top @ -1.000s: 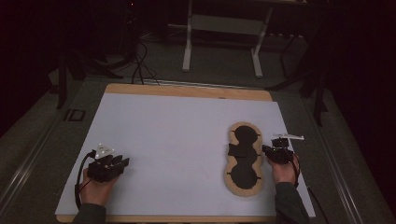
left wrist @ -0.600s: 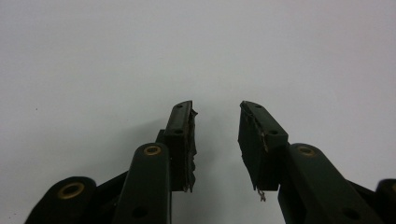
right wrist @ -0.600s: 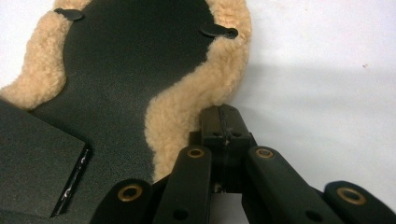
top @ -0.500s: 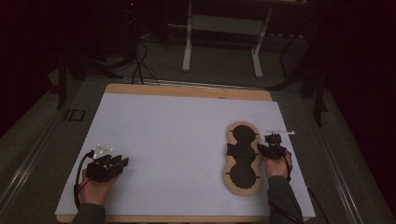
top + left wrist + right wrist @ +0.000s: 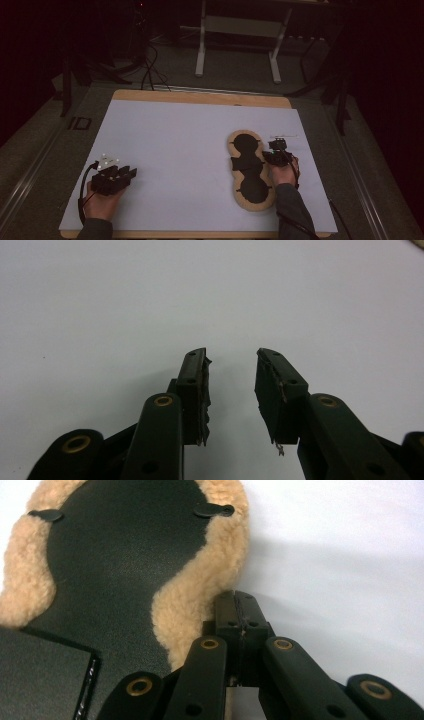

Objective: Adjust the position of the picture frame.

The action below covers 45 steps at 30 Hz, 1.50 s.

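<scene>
On white table (image 5: 175,150); black pad (image 5: 248,170), fleece-edged

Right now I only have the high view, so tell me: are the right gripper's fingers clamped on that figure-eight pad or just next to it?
Observer: Next to it. The right gripper has its fingers shut flat against each other with nothing between them, tips right beside the pad.
Operator: What is that tan edge made of?
Observer: Curly tan fleece, running around a smooth black centre.
Operator: And the left gripper, is it holding anything?
Observer: No. The left gripper has its fingers apart and empty over the bare white table.
</scene>
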Tool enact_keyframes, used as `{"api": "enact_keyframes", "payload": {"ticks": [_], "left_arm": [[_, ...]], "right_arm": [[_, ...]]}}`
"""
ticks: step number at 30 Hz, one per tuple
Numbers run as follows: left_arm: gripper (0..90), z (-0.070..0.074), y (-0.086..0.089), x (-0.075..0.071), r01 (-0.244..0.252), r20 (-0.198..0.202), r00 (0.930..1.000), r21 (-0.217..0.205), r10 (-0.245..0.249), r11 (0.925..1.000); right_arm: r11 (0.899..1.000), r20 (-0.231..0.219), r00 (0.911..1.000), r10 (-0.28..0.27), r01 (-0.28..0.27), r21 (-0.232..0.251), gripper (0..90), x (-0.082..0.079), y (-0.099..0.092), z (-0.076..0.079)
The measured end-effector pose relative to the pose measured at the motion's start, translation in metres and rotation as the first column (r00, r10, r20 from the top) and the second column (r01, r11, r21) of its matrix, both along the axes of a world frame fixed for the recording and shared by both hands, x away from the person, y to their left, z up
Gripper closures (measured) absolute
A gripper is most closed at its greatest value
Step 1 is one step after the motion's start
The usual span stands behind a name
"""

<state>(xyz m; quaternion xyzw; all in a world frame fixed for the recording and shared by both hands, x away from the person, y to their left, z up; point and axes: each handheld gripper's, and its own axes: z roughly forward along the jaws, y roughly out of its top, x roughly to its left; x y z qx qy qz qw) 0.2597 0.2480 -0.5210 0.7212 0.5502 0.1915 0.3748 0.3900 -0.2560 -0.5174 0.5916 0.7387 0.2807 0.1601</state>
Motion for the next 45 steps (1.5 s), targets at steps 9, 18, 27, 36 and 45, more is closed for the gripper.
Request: {"api": "enact_keyframes", "payload": {"ticks": [9,18,27,36,45], "left_arm": [[66.2,0.001,0.001,-0.001,-0.003,0.005,1.0,-0.006,0.003,1.0],[66.5,0.001,0.0,-0.002,-0.001,0.009,1.0,-0.004,0.002,1.0],[66.6,0.002,-0.001,-0.002,0.003,0.01,0.9999,0.003,-0.003,1.0],[66.6,0.003,-0.001,-0.002,0.001,0.014,0.9999,0.007,-0.001,1.0],[66.8,0.003,-0.001,-0.002,0.001,0.021,0.9998,0.01,-0.001,1.0]], "right_arm": [[0.995,-0.018,0.9967,0.079,-0.08,-0.052,90.0,0.009,0.043,0.003],[0.978,-0.036,0.9808,0.192,-0.194,-0.072,90.0,0.011,0.096,0.004],[0.946,-0.042,0.9487,0.313,-0.316,-0.076,90.0,0.002,0.151,0.003],[0.901,-0.053,0.9028,0.427,-0.43,-0.065,90.0,-0.01,0.181,0.003],[0.875,-0.043,0.8777,0.477,-0.479,-0.072,90.0,-0.015,0.189,0.003]]}}
